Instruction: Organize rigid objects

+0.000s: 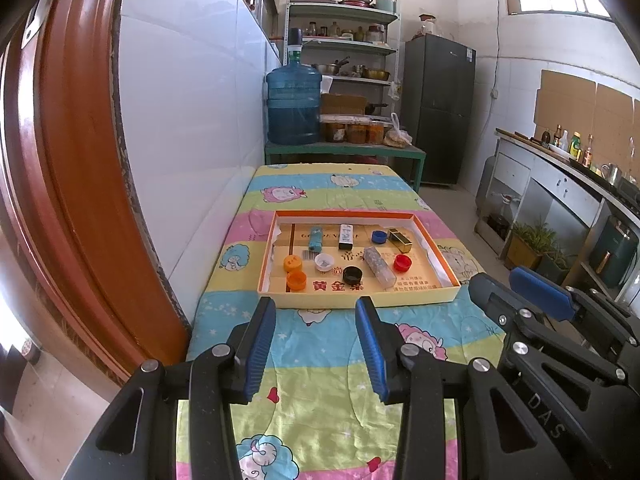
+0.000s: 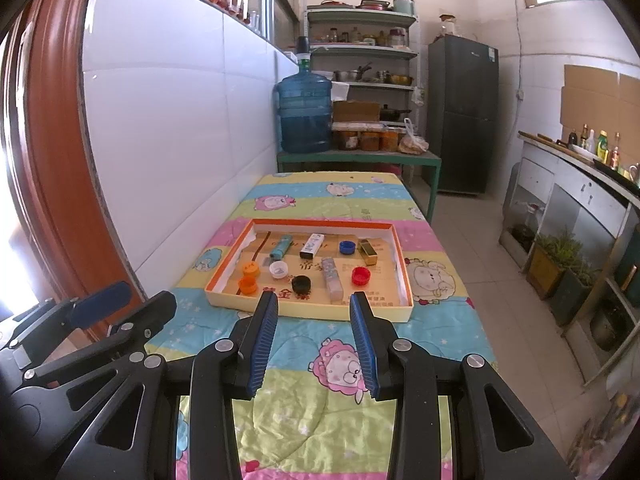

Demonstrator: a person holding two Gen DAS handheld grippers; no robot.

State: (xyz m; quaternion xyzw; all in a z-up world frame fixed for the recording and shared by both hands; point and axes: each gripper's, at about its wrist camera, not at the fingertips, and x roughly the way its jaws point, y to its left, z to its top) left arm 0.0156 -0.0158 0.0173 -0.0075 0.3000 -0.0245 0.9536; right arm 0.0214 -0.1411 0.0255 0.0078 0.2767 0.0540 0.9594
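A shallow orange-rimmed cardboard tray (image 1: 436, 250) (image 2: 404, 276) lies on the table's cartoon cloth. In it lie two orange caps (image 1: 294, 270), a white cap (image 1: 324, 262), a black cap (image 1: 353, 275), a red cap (image 1: 402, 263), a blue cap (image 1: 379, 236), a teal lighter (image 1: 315, 238), a white and black lighter (image 1: 346, 236), a gold block (image 1: 400, 239) and a clear glittery tube (image 1: 378, 266). My left gripper (image 1: 316, 308) is open and empty, just short of the tray's near edge. My right gripper (image 2: 314, 302) is open and empty beside it.
A white tiled wall and a brown door frame (image 1: 68, 184) run along the left. Beyond the table stand a blue water jug (image 1: 293, 104), shelves and a dark fridge (image 1: 438, 108). A counter (image 2: 576, 184) with bottles runs along the right.
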